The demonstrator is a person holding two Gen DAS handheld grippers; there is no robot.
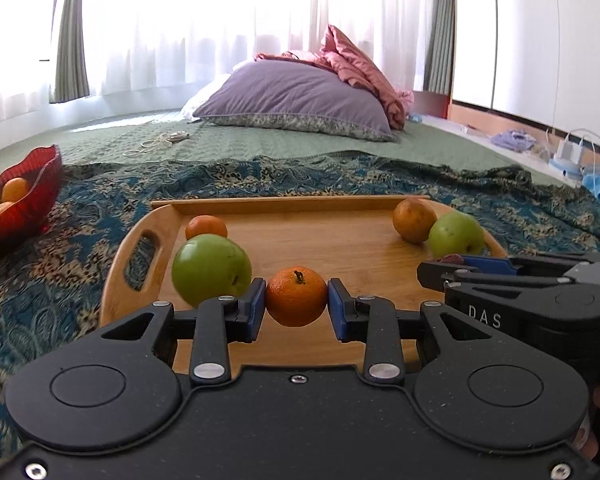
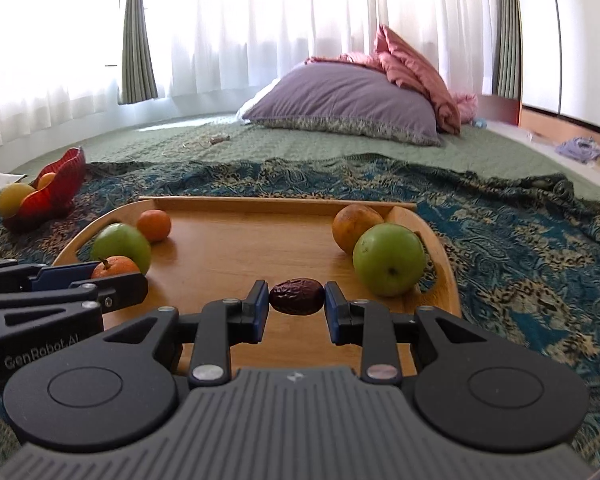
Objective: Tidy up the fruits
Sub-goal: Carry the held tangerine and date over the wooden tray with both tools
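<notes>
My left gripper [image 1: 296, 298] is shut on a small orange tangerine [image 1: 296, 296] over the near part of the wooden tray [image 1: 320, 248]. My right gripper [image 2: 296, 297] is shut on a dark red date [image 2: 297, 296] over the tray [image 2: 260, 240], and shows at the right of the left wrist view [image 1: 456, 262]. On the tray lie a green apple [image 1: 211, 269] and a tangerine [image 1: 206, 227] at the left, and an orange [image 1: 414, 219] touching a second green apple [image 1: 456, 234] at the right.
A red bowl [image 1: 40, 184] with oranges and a yellow fruit stands at the far left on the patterned blue cloth [image 1: 80, 220]. A purple pillow [image 1: 296, 98] and pink quilt lie behind. Chargers and cables [image 1: 568, 152] sit at the far right.
</notes>
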